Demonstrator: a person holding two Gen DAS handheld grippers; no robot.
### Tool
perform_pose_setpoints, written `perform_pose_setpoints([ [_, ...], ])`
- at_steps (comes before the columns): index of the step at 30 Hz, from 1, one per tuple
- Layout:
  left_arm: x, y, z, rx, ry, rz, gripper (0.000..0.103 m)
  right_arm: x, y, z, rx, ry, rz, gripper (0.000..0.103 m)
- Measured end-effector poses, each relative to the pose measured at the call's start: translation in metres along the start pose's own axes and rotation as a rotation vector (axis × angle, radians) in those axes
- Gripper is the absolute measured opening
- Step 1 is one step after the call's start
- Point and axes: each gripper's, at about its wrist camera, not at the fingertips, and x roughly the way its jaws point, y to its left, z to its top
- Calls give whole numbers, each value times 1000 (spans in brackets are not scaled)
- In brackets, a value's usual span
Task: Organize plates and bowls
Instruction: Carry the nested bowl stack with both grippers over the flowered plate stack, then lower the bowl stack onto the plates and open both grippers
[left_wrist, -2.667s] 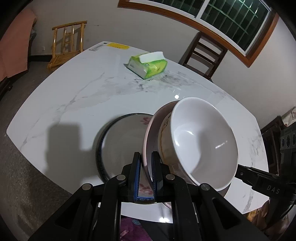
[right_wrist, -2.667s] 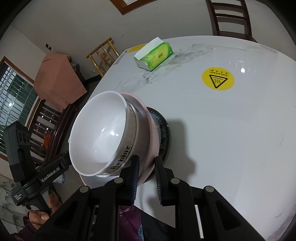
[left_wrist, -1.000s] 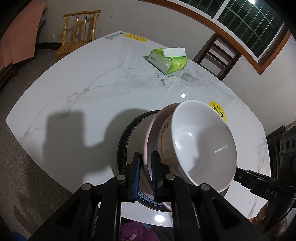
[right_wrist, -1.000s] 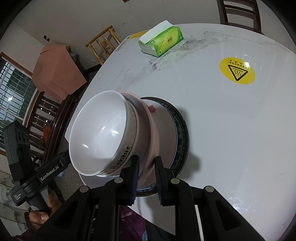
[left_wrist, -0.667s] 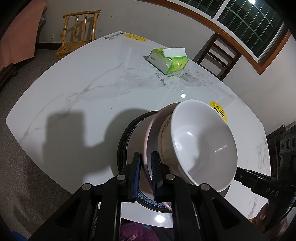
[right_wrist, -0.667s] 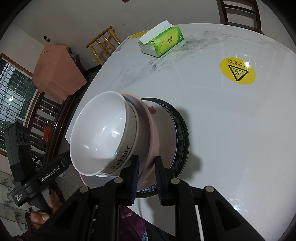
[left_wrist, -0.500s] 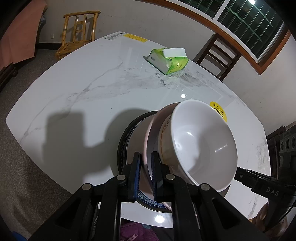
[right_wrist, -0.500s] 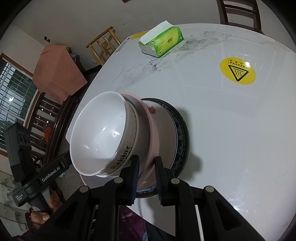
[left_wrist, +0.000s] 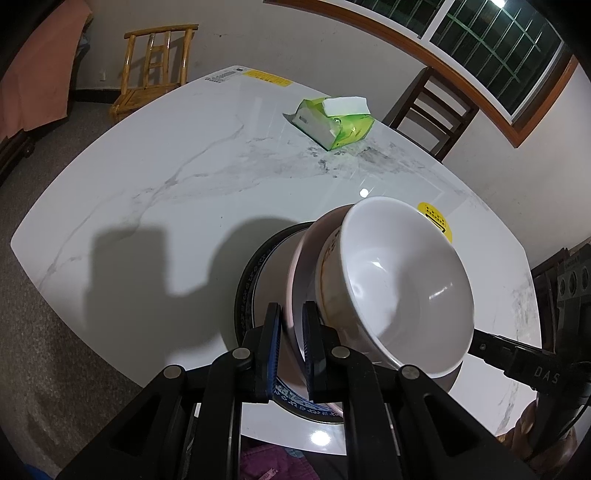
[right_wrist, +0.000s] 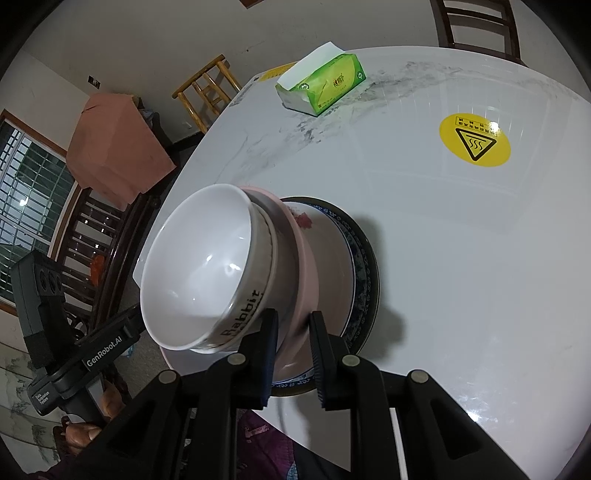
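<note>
The left gripper (left_wrist: 291, 321) and the right gripper (right_wrist: 291, 332) each clasp the rim of the pink plate (right_wrist: 301, 258) from opposite sides. The white bowl (right_wrist: 199, 269) sits in it, with its mouth facing upward. Both are over the blue-rimmed plate (right_wrist: 364, 266), which lies flat at the near edge of the worktop (right_wrist: 461, 258).

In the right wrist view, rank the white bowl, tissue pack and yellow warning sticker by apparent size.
1. white bowl, by far, though it sits nearest the camera.
2. tissue pack.
3. yellow warning sticker, close to the pack, so the last two are uncertain.
</note>
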Motion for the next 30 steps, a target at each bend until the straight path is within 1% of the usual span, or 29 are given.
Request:
perform_pose_setpoints([
  [10,1,1,-1,13,-20,-4,8,1,-2,-1,13,-8,12,20],
  [13,0,1,-3,17,-28,4,11,2,-5,-1,34,-12,30,20],
  [16,0,5,-5,8,-33,13,20,2,-4,-2,21,-15,22,20],
  [19,0,10,-6,1,-32,19,29,2,-3,-3,14,-21,16,20],
  [21,-1,13,-8,-8,-29,25,38,2,-4,-4,20,-23,18,20],
  [24,-1,16,-11,-14,-32,28,47,0,-6,-5,26,-31,22,20],
  [27,-3,17,-15,-5,-41,38,52,-1,-7,-7,30,-40,15,20],
  [30,-5,14,-19,17,-53,50,53,-2,-4,-8,12,-57,-17,20],
])
